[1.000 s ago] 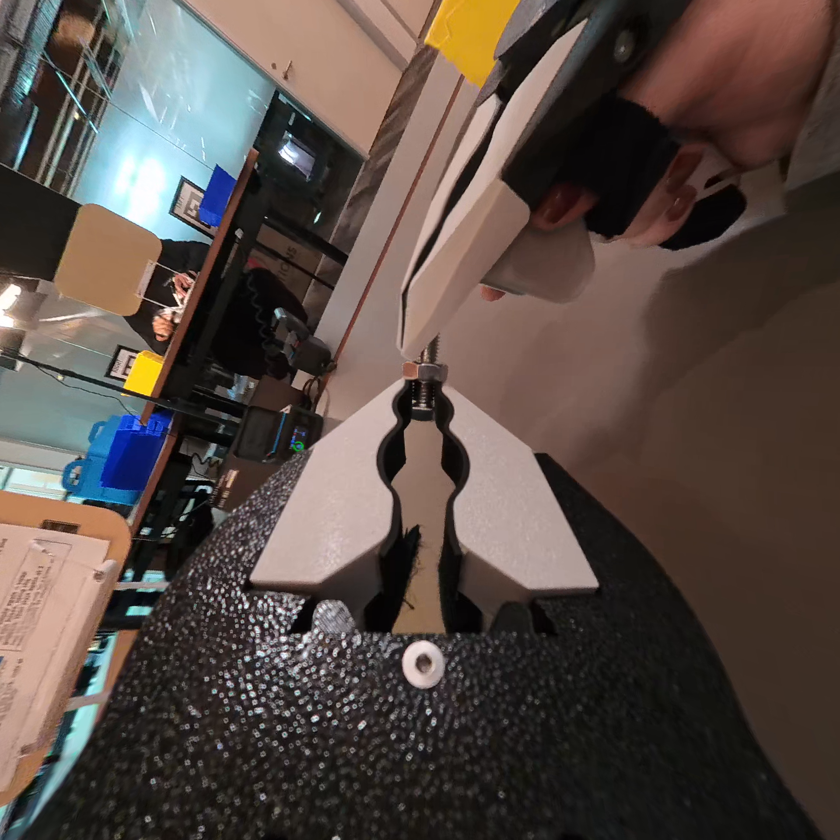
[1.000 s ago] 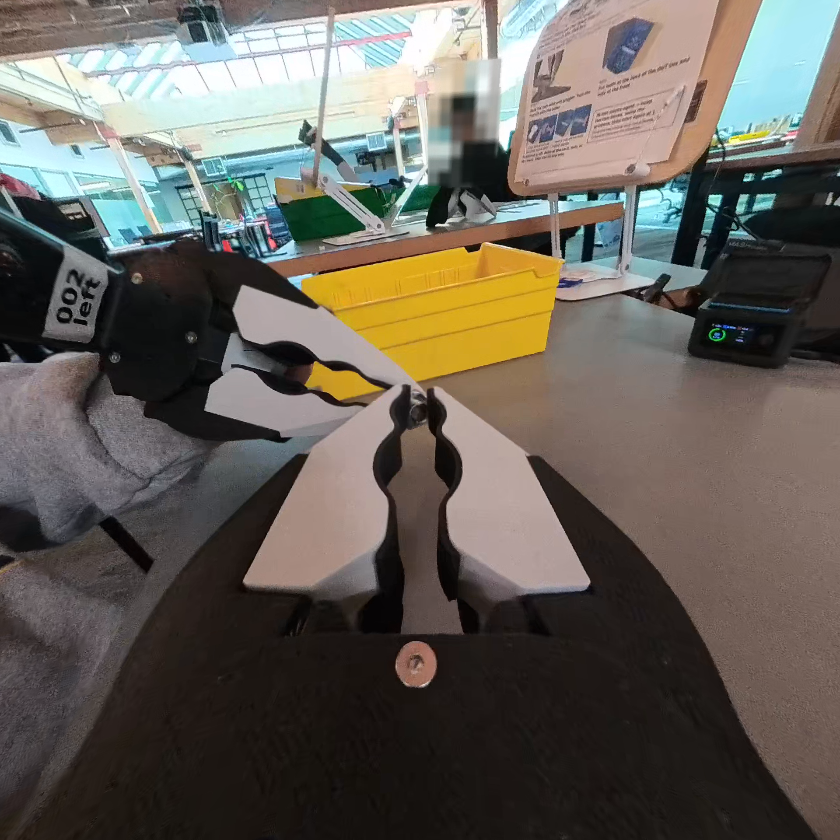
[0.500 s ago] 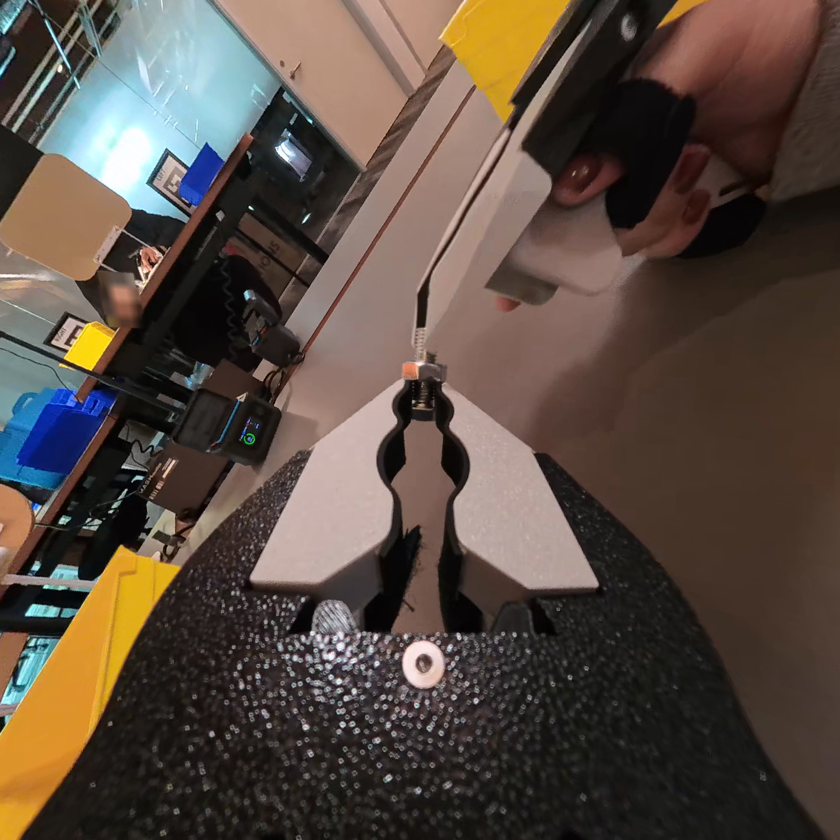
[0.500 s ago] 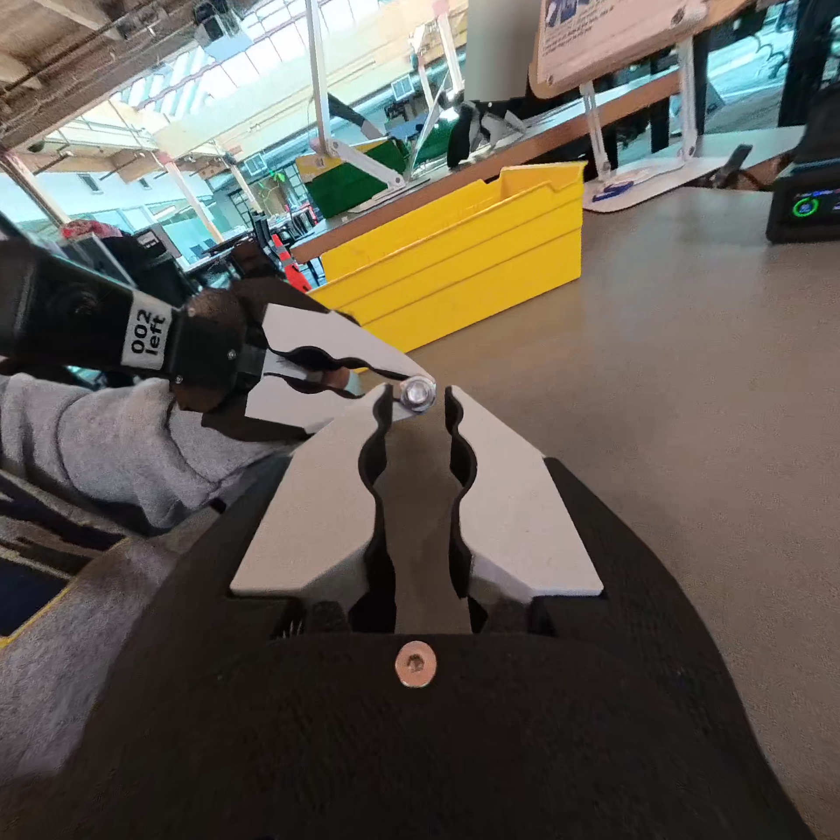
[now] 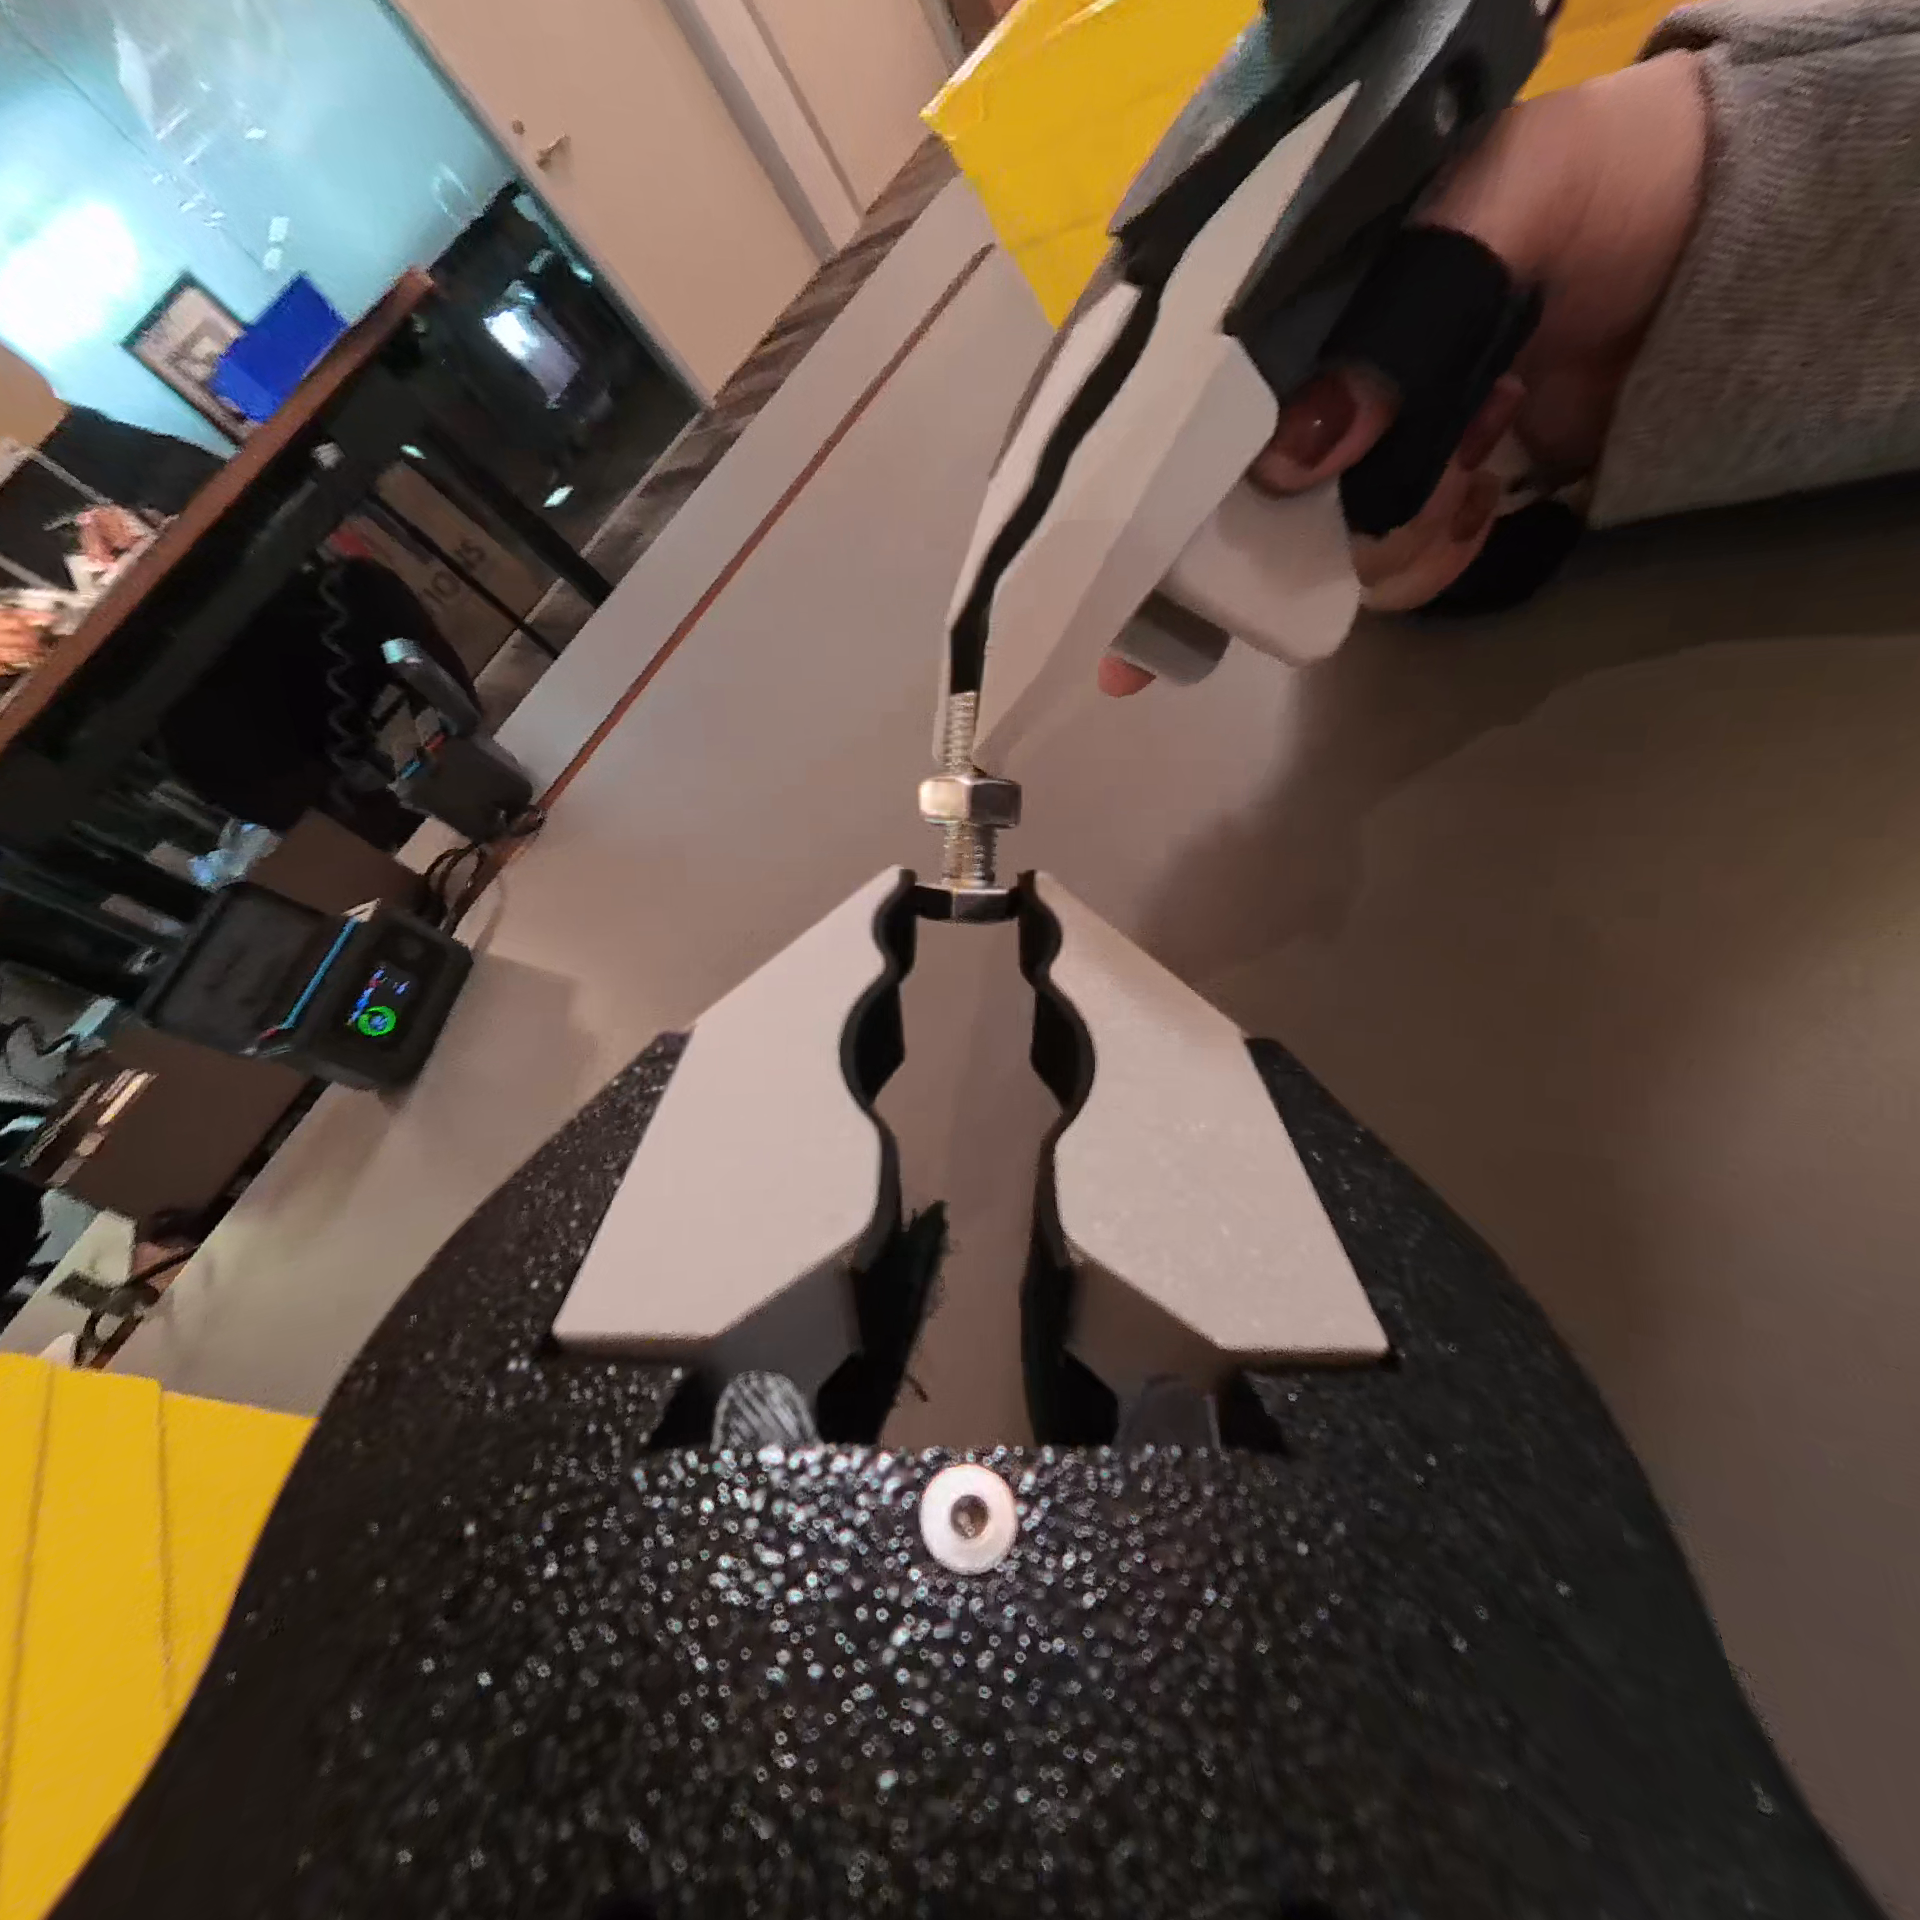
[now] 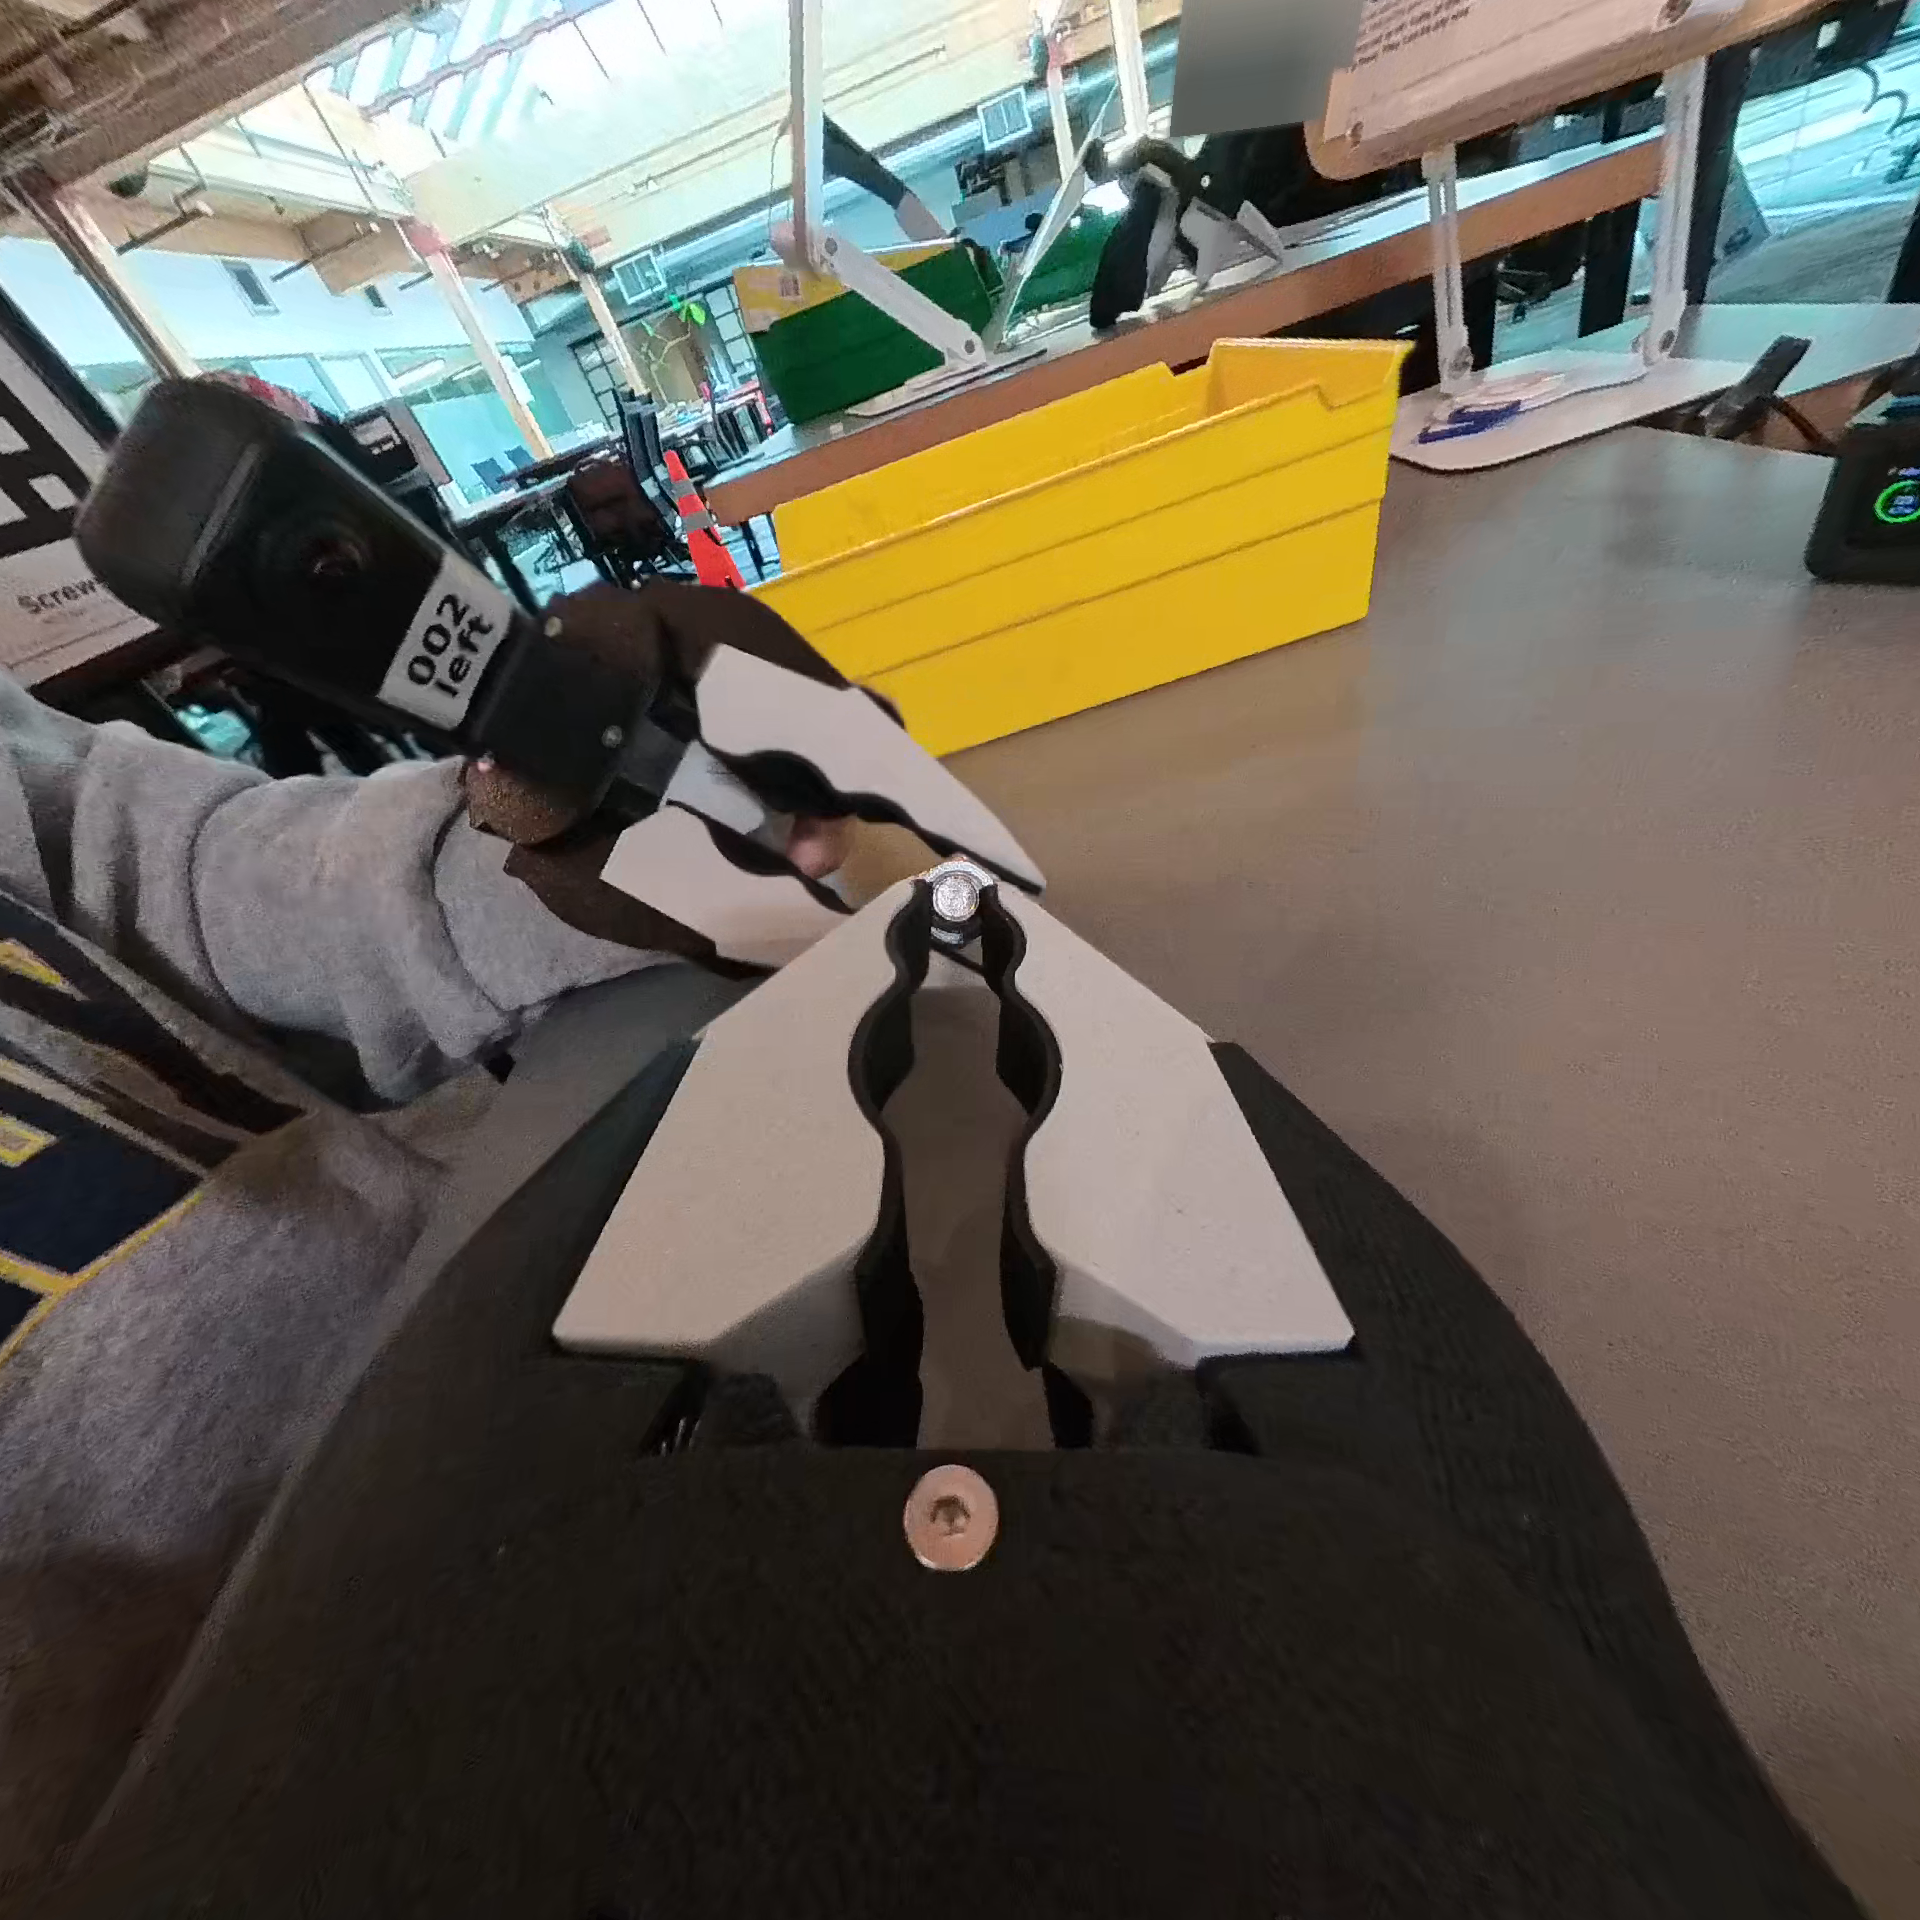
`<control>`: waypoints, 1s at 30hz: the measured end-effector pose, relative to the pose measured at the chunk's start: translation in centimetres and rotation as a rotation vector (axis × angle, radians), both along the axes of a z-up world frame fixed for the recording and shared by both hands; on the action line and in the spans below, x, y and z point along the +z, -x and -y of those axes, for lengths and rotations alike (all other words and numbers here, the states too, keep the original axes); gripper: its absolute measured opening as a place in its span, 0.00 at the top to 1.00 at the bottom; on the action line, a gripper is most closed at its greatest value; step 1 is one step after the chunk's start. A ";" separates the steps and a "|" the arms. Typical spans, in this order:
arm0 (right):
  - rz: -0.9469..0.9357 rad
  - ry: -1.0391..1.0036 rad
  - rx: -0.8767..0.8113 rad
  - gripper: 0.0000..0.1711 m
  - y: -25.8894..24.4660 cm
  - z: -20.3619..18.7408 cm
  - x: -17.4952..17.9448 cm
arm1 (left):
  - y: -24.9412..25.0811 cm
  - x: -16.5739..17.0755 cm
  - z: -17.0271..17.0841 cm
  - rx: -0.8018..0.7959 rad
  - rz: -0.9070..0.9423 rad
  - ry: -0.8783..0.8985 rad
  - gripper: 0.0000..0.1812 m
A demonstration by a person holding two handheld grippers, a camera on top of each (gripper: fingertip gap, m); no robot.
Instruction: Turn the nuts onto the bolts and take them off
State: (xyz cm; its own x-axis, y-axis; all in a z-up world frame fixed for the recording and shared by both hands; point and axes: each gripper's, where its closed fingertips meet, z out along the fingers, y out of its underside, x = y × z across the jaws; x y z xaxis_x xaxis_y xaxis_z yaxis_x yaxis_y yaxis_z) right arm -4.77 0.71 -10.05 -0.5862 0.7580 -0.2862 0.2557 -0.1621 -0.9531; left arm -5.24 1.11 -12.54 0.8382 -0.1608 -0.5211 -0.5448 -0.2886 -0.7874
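You have two white-fingered, black-bodied tools here: the left tool (image 5: 966, 904) and the right tool (image 5: 971, 717). Between them runs one threaded steel bolt (image 5: 964, 852), carrying one loose hexagonal steel nut (image 5: 968, 798). One long yellow plastic bin (image 6: 1091, 551) sits on the grey worktop (image 6: 1507, 883) at about twelve o'clock, and one small black device with a lit screen (image 6: 1870, 509) at two o'clock.
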 end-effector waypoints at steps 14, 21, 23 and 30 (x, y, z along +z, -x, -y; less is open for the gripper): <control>0.274 0.026 -0.064 0.69 0.8 -0.5 -3.3 | 1.6 -2.3 -3.0 -0.075 -0.309 -0.037 0.91; 0.251 -0.185 -0.134 0.67 0.5 -1.8 -4.2 | 1.2 -3.6 -3.0 -0.118 -0.299 0.022 0.91; 0.341 -0.201 -0.110 0.67 0.0 -1.5 -5.6 | 1.3 -3.6 -2.9 -0.118 -0.270 0.024 0.91; 0.093 -0.268 -0.123 0.69 1.1 -0.4 -2.1 | 1.2 -3.7 -2.9 -0.109 -0.284 0.030 0.91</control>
